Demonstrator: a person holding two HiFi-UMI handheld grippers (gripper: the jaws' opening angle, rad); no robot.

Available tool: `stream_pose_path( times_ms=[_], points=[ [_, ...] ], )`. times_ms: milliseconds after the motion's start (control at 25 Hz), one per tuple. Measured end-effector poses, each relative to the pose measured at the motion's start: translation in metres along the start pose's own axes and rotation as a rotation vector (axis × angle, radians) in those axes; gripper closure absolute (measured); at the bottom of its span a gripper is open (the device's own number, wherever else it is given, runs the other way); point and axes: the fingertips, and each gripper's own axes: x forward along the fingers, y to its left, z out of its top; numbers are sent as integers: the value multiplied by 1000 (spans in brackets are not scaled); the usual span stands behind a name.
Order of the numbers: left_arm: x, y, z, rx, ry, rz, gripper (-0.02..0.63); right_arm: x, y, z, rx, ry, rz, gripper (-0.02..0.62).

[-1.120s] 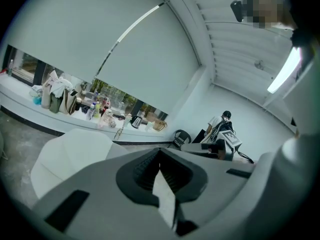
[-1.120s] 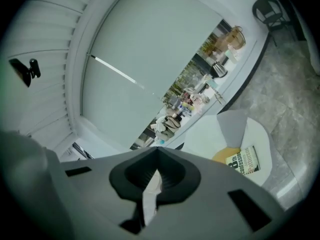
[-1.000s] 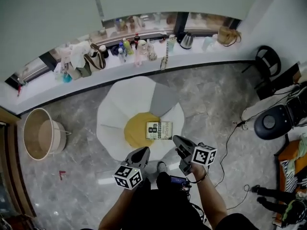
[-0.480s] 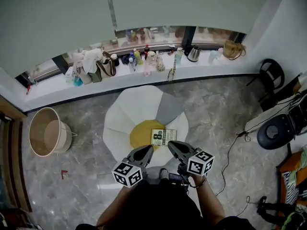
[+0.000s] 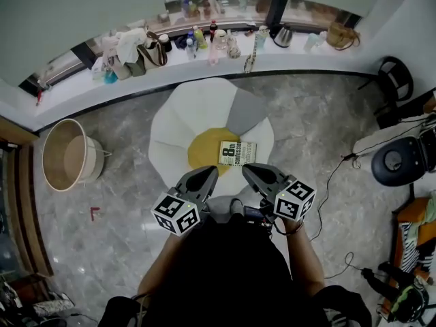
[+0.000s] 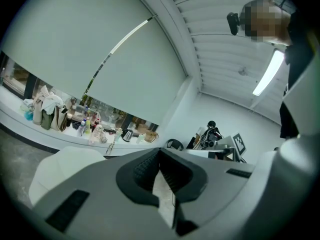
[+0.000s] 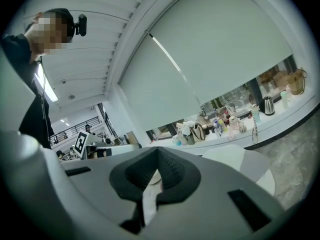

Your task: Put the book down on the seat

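The book [image 5: 237, 153], pale with dark print on its cover, lies flat on the yellow middle of a flower-shaped seat [image 5: 184, 114] with white petals and one grey one. My left gripper [image 5: 208, 173] and right gripper [image 5: 249, 171] hang side by side just in front of my body, near the seat's front edge and short of the book. Both are shut with nothing between their jaws. In the left gripper view the left gripper [image 6: 160, 152] points up at the wall and blind. The right gripper [image 7: 157, 152] points the same way in its own view.
A round tan basket [image 5: 65, 157] stands on the floor to the left. The windowsill [image 5: 204, 53] behind the seat carries bottles, bags and a kettle [image 5: 283, 37]. A black stool [image 5: 397, 162], a black chair [image 5: 395, 80] and a floor cable [image 5: 334, 182] are at the right.
Both grippers have drawn back from the book towards my body and tilted upward. The book stays put on the seat. The head view has shifted.
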Motion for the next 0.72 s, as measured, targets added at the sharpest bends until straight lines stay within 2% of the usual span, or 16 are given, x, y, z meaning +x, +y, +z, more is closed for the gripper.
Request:
stream_pose_path(
  times_ms=[720],
  points=[
    [1, -5, -11, 24, 31, -22, 595, -10, 4, 1, -2, -24, -4, 580]
  ],
)
